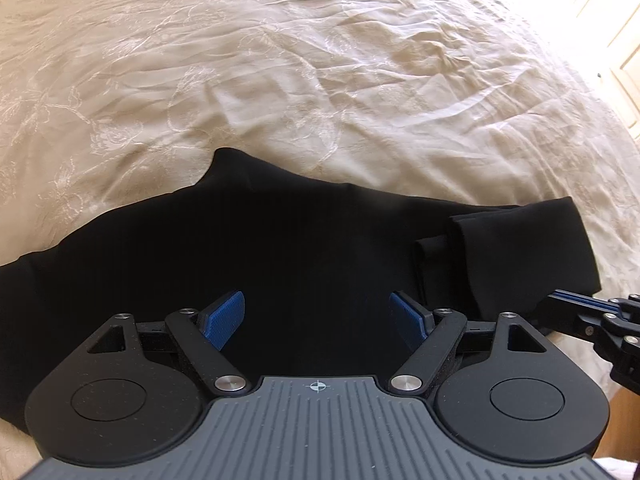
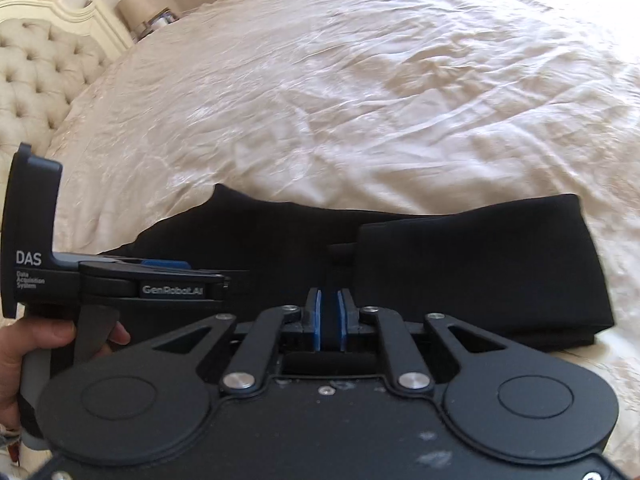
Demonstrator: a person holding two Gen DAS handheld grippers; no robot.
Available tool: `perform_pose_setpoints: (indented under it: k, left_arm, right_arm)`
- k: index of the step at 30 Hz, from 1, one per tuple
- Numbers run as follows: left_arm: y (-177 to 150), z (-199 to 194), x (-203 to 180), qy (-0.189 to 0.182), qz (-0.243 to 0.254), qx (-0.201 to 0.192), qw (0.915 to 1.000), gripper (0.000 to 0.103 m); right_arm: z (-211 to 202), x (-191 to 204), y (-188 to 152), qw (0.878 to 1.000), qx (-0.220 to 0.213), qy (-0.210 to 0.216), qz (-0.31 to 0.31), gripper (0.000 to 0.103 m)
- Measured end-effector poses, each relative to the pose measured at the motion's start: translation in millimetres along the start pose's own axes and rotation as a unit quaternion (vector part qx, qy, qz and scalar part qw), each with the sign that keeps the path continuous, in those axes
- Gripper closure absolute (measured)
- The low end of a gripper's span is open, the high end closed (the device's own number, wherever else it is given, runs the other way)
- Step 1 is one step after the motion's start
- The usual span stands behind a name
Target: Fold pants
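One pair of black pants (image 1: 280, 248) lies folded on the cream bedspread (image 1: 320, 80), near edge. Two grippers over it: left gripper (image 1: 318, 316) spread wide, empty. Right gripper (image 2: 329, 312) narrowly parted; whether it pinches fabric, cannot tell.

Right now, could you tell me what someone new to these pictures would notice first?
The black pants stand out most, lying partly folded along the near edge of the cream bedspread, with a doubled layer at their right end. Next come the blue-padded tongs: the left tongs gape wide over the dark cloth, while the right tongs stand nearly closed, with only a narrow gap. In the right wrist view, a tufted headboard sits far left.
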State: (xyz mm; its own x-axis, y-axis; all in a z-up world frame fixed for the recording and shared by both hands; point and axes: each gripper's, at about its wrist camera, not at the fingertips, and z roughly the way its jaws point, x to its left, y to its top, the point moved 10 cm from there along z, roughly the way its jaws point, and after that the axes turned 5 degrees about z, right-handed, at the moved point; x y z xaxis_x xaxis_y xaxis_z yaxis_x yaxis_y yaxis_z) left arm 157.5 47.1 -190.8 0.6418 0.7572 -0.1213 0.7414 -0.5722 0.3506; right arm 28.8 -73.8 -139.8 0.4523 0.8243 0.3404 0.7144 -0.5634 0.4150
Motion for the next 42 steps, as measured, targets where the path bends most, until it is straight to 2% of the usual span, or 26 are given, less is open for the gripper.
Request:
perform_pose_setpoints:
  k: [5, 11, 16, 19, 21, 24, 28, 32, 34, 39, 42]
  left_arm:
    - [10.9, 1.2, -41.4, -0.038, 0.014, -0.010, 0.9991, 0.024]
    - [15.2, 14.3, -85.9, -0.051, 0.047, -0.002, 0.9976, 0.025]
    - [10.4, 36.7, -104.6, -0.045, 0.050, 0.027, 0.9973, 0.025]
    - [6.7, 49.5, -109.2, -0.028, 0.049, 0.044, 0.9974, 0.047]
    - [9.0, 49.4, -114.6, -0.024, 0.055, 0.033, 0.9976, 0.074]
    - [12.2, 40.2, -117.4, -0.012, 0.054, 0.022, 0.9982, 0.098]
    - [12.4, 12.7, -104.2, 0.010, 0.041, -0.001, 0.9991, 0.098]
    - [1.3, 1.3, -74.3, 0.024, 0.009, 0.004, 0.9997, 0.100]
    - [-2.7, 2.2, -65.6, 0.022, 0.001, 0.010, 0.9997, 0.103]
    - [-4.2, 16.4, -49.4, 0.044, -0.022, 0.022, 0.9986, 0.101]
    - [-4.1, 16.6, -43.2, 0.060, -0.034, 0.023, 0.9973, 0.101]
  right_arm:
    - [-22.6, -48.8, 1.1, 0.998, -0.012, -0.043, 0.044, 0.090]
    - [-32.2, -79.1, -1.5, 0.995, -0.022, -0.053, 0.082, 0.090]
    - [-36.1, -88.2, -6.7, 0.995, -0.020, -0.049, 0.089, 0.089]
    - [-39.8, -97.1, -7.5, 0.994, -0.020, -0.047, 0.094, 0.089]
    - [-43.3, -105.5, -7.0, 0.994, -0.021, -0.047, 0.097, 0.089]
    - [-45.7, -118.6, -6.5, 0.993, -0.019, -0.048, 0.101, 0.089]
    - [-49.5, -133.2, -1.1, 0.993, -0.023, -0.049, 0.108, 0.089]
    - [-46.2, -144.7, 10.1, 0.992, -0.025, -0.046, 0.111, 0.089]
    - [-42.0, -147.9, 14.9, 0.993, -0.022, -0.045, 0.108, 0.089]
    - [-18.8, -142.3, 29.5, 0.996, -0.009, -0.033, 0.078, 0.089]
    - [5.9, -146.8, 29.0, 0.996, 0.020, -0.042, 0.079, 0.088]
